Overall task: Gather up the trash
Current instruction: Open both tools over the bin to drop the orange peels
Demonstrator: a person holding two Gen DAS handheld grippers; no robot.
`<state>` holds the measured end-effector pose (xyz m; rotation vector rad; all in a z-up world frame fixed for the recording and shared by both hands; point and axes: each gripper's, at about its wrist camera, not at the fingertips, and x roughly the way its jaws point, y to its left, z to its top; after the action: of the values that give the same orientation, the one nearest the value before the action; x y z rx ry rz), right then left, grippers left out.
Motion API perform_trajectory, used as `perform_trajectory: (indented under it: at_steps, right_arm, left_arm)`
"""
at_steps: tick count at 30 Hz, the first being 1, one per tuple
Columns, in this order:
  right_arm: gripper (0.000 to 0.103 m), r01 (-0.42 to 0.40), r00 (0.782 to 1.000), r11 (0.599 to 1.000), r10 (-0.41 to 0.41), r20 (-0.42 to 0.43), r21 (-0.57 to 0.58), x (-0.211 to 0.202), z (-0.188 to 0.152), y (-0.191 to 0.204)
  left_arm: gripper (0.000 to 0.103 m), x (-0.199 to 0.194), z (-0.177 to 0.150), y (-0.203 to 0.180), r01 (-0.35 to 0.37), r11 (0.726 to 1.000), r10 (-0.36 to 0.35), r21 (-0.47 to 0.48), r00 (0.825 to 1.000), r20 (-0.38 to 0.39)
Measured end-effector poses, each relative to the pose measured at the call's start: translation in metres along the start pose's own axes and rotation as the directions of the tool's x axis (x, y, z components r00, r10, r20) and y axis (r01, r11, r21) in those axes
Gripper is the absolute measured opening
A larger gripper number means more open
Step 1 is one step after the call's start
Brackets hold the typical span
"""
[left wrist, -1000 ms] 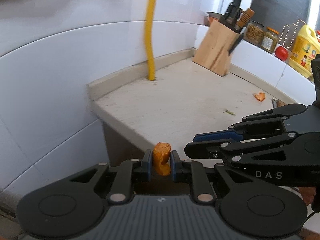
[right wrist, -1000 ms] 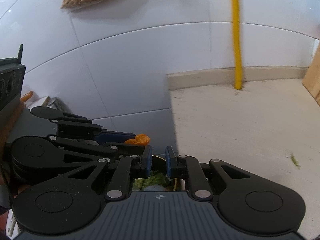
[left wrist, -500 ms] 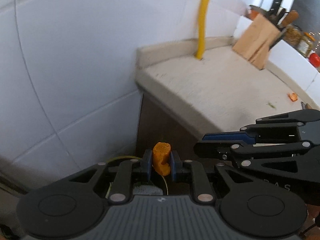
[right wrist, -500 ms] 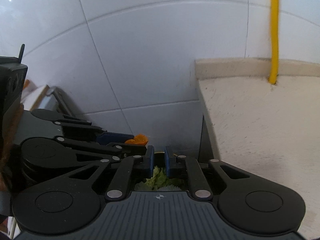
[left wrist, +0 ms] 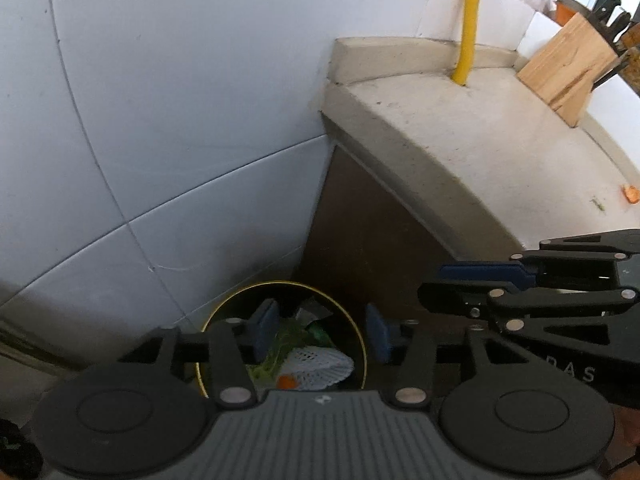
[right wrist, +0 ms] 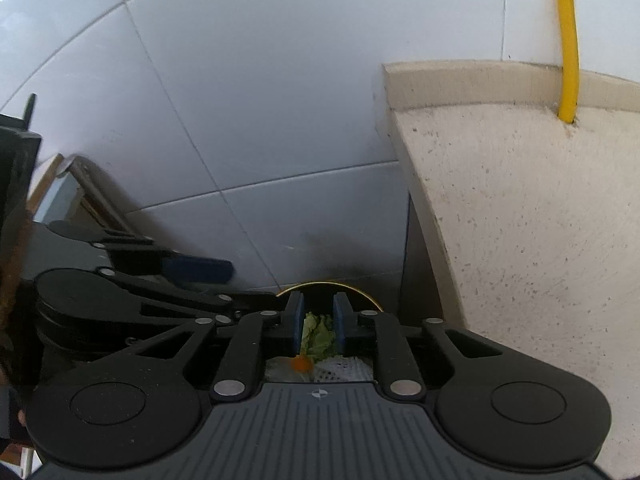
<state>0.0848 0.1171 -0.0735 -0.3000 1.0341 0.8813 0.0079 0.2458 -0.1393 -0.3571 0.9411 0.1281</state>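
the left claw (left wrist: 320,332) has just been opened over the bin (left wrist: 360,336) and nothing is held; the orange peel (left wrist: 286,381) is seen inside. the right claw (right wrist: 317,322) is narrowly parted, empty. 1 orange scrap (left wrist: 631,193) is left on the bench (left wrist: 500,140).

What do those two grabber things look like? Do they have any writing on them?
Both look alike. The left gripper and right gripper are black, with thin jointed bars, silver rivets, big round discs on each side, and a ribbed grey body. Their fingertips carry dark blue pads. The right gripper's side shows pale letters ending in "DAS".
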Motion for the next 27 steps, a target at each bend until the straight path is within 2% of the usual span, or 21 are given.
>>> perform_trajectory:
  at_steps: [3, 5, 9, 11, 27]
  right_arm:
    - [0.026, 0.004, 1.0, 1.0, -0.004, -0.008, 0.012, 0.004, -0.001, -0.003]
    - [0.039, 0.009, 1.0, 1.0, -0.008, -0.014, 0.016, 0.005, -0.003, -0.004]
    - [0.041, 0.003, 1.0, 1.0, -0.002, -0.024, 0.021, 0.002, -0.01, -0.004]
    - [0.046, 0.001, 1.0, 1.0, 0.0, -0.03, 0.025, 0.001, -0.015, -0.003]
    - [0.055, 0.033, 0.999, 0.996, -0.036, 0.024, 0.089, -0.049, -0.037, -0.02]
  left_arm:
    - [0.045, 0.004, 0.001, 0.003, -0.009, 1.0, 0.009, -0.006, 1.0, -0.016]
    - [0.045, 0.004, 0.001, 0.004, -0.021, 1.0, 0.021, -0.012, 1.0, -0.011]
    - [0.048, 0.002, 0.003, 0.011, -0.015, 0.999, 0.014, -0.049, 1.0, -0.006]
    - [0.049, 0.002, 0.003, 0.012, -0.014, 0.999, 0.013, -0.052, 1.0, -0.006]
    - [0.05, 0.004, 0.003, 0.007, -0.039, 0.999, 0.039, -0.012, 0.999, -0.003]
